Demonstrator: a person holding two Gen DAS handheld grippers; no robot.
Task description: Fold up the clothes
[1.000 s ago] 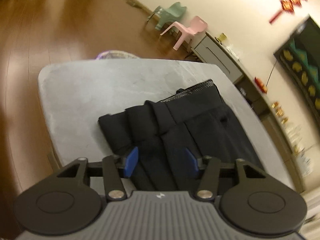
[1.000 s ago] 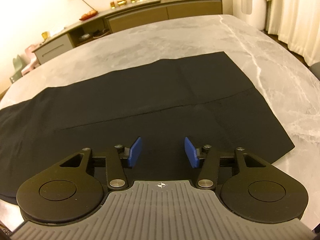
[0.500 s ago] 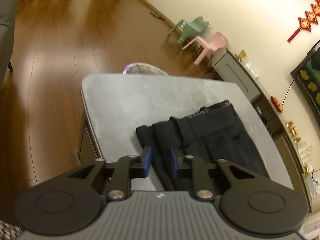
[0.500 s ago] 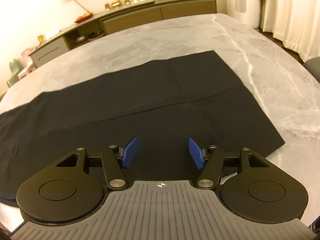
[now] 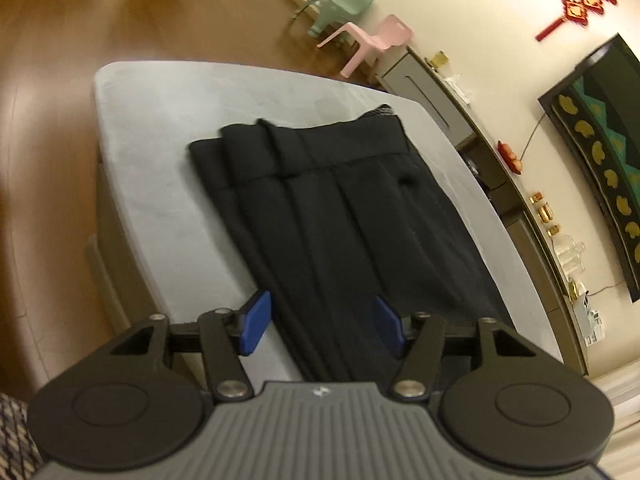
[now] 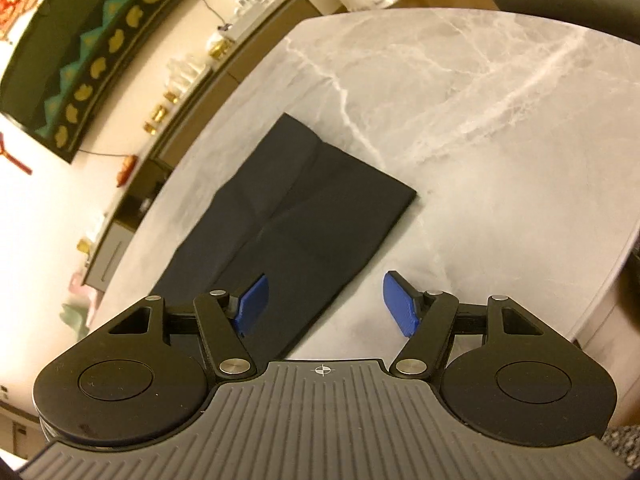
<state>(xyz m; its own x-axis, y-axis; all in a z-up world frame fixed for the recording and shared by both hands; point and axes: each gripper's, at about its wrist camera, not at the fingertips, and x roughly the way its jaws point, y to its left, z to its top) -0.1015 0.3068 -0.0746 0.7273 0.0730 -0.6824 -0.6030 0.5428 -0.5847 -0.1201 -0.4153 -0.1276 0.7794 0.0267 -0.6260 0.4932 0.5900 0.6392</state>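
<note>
Black trousers (image 5: 344, 216) lie flat along the grey marble table (image 5: 160, 152), waistband end at the far side in the left wrist view. My left gripper (image 5: 322, 322) hovers over their near pleated edge, its jaws opening, blue pads apart with cloth below them and nothing pinched. In the right wrist view the hem end of the trousers (image 6: 296, 224) lies flat on the table (image 6: 480, 128). My right gripper (image 6: 324, 304) hangs above the hem's near corner, rolled to one side, jaws opening, no cloth pressed between its pads.
A pink chair (image 5: 372, 40) and a green chair (image 5: 340, 8) stand on the wooden floor beyond the table's far end. A low sideboard (image 5: 520, 208) with small ornaments runs along the wall under a dark framed panel (image 5: 600, 152). The table edge (image 6: 616, 264) lies right of the hem.
The left jaws narrowed over the pleated edge, then spread again. The right gripper rolled and shifted towards the hem's corner, its jaws widening. The trousers lie as before.
</note>
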